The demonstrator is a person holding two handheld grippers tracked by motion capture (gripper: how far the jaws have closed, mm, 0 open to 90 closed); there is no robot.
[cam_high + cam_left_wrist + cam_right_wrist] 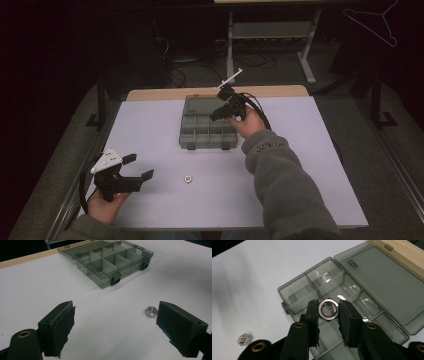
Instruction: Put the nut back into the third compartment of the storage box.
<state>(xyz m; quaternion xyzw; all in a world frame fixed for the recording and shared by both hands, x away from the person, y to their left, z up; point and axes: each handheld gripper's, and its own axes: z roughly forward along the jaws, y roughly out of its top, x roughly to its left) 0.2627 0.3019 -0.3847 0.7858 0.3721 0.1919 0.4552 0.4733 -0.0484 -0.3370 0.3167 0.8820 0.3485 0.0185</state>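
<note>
Now our right gripper (329, 315) has its jaws clamped on a silver hex nut (328, 309), directly above the smoky clear plastic compartment box (294, 293). Our left gripper (115, 327) rests, jaws apart, beside a second steel nut (151, 311) on the white counter (37, 285).

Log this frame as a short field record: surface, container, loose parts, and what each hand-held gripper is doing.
surface: white table top
container: smoky clear compartment box, lid open flat toward the far edge, compartments look empty
held part: large hex nut, clamped between the pads of the right hand-held gripper, above the box
loose part: small hex nut on the table, near side of the box
left hand-held gripper: jaws wide open, nothing between them, small nut just beside one pad
</note>
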